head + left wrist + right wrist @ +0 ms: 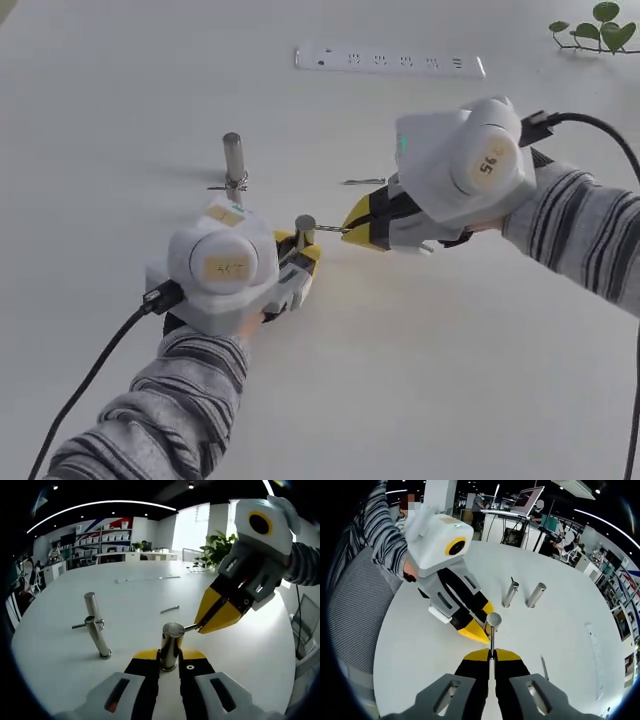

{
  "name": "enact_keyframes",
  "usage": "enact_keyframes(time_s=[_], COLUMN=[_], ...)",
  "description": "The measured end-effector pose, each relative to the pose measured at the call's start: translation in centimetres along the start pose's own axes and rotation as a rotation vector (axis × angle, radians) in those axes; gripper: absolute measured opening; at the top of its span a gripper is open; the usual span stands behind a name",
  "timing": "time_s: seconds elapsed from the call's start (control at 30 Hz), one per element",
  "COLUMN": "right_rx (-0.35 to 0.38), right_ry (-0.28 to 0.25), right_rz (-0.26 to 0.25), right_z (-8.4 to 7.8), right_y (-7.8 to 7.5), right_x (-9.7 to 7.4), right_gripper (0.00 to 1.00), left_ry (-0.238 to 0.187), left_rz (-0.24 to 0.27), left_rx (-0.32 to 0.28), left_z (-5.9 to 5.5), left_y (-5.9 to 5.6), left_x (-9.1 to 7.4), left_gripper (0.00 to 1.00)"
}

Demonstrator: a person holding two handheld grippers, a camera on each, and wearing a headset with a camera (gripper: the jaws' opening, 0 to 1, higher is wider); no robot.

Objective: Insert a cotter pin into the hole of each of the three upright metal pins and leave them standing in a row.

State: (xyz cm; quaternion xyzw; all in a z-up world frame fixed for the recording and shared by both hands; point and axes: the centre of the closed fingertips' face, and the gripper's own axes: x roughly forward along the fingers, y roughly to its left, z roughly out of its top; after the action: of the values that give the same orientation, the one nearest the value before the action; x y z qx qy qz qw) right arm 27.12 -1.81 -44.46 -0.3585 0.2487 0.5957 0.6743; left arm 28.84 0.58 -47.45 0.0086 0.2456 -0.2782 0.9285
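My left gripper is shut on an upright metal pin standing on the white table. Facing it from the right, my right gripper is shut on a cotter pin, whose tip touches the upper part of that pin. Two more metal pins stand behind to the left. The nearer one carries a cotter pin through its top. A loose cotter pin lies on the table.
A white power strip lies at the far side of the table. A small green plant sits at the far right corner. Cables trail from both grippers toward the person's striped sleeves.
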Motion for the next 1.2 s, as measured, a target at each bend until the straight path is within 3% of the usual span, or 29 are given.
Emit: enact_keyframes(time_s=[0.83, 1.2], right_rx=[-0.016, 0.022], right_ry=[-0.027, -0.043], right_rz=[-0.003, -0.024], right_z=[1.1, 1.4], right_y=[-0.7, -1.0], right_x=[1.6, 0.6], right_gripper=[0.0, 0.03], left_ry=[-0.009, -0.01], left_rz=[0.016, 0.025], left_rx=[-0.009, -0.016], left_z=[-0.1, -0.2], left_y=[0.1, 0.1], left_x=[0.1, 0.1], left_gripper=[0.1, 0.1])
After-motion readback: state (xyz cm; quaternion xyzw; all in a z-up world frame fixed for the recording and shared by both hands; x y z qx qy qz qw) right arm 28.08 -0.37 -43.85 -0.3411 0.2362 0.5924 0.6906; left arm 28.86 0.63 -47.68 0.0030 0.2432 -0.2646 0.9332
